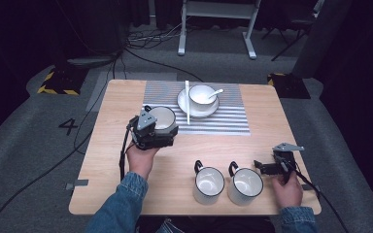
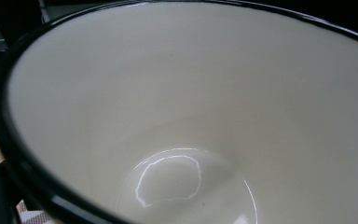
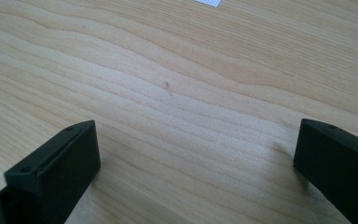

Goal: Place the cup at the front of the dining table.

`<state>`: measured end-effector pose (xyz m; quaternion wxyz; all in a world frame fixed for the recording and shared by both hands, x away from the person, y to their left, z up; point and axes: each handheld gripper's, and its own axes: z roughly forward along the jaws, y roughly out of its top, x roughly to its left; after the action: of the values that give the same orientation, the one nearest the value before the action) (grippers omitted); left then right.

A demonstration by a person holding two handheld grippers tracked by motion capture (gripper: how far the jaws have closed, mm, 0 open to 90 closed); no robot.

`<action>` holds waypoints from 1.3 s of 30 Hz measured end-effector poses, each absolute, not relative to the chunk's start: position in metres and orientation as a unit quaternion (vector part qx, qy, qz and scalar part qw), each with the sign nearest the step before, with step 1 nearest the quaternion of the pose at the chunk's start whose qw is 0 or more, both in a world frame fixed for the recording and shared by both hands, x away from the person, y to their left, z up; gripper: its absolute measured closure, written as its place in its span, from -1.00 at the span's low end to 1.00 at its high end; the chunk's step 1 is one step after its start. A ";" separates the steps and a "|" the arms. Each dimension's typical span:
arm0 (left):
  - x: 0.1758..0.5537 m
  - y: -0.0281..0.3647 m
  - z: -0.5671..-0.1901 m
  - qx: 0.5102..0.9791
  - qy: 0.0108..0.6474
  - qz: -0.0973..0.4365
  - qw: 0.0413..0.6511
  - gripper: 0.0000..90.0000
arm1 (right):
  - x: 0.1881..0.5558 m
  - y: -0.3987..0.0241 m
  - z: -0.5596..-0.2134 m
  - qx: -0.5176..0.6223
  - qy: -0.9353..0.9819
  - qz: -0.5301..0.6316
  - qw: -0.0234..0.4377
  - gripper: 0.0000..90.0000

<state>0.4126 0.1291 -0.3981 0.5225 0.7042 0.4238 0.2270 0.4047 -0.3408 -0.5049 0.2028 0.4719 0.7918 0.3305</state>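
My left gripper (image 1: pixel 156 130) is shut on the rim of a white enamel mug (image 1: pixel 163 117) with a black rim, held a little above the left edge of the striped placemat (image 1: pixel 223 121). The left gripper view looks straight into that mug (image 2: pixel 191 116), with its glossy bottom low in the picture. My right gripper (image 1: pixel 261 166) rests near the table's front right edge, beside two more white mugs (image 1: pixel 209 184) (image 1: pixel 245 185). Its jaws stand wide open over bare wood (image 3: pixel 196 163), and nothing lies between them.
On the placemat at the back stands a white plate (image 1: pixel 184 104) with a bowl (image 1: pixel 202 94) and a spoon (image 1: pixel 215 92) in it. White chopsticks (image 1: pixel 187 104) lie across the plate's left side. The wooden table (image 1: pixel 111 160) ends close behind both hands.
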 end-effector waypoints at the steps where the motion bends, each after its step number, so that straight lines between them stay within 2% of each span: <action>1: 0.416 0.130 -0.397 0.706 0.425 0.228 0.519 -0.93 | 0.405 -0.341 -0.505 0.471 0.792 0.331 0.203 -0.99; 7: 0.438 0.134 -0.390 0.701 0.427 0.224 0.526 -0.93 | 0.405 -0.341 -0.505 0.472 0.792 0.330 0.203 -0.99; 24: 0.496 0.129 -0.382 0.715 0.434 0.233 0.495 -0.93 | 0.405 -0.341 -0.505 0.472 0.792 0.331 0.203 -0.99; 31: 0.523 0.125 -0.384 0.700 0.447 0.232 0.507 -0.93 | 0.405 -0.341 -0.505 0.472 0.792 0.331 0.203 -0.99; 39: 0.554 0.126 -0.391 0.704 0.458 0.253 0.479 -0.93 | 0.405 -0.341 -0.505 0.472 0.792 0.330 0.203 -0.99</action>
<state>0.5545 0.1261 -0.3909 0.4794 0.7044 0.4582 0.2529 0.4047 -0.3408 -0.5049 0.2027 0.4719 0.7918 0.3305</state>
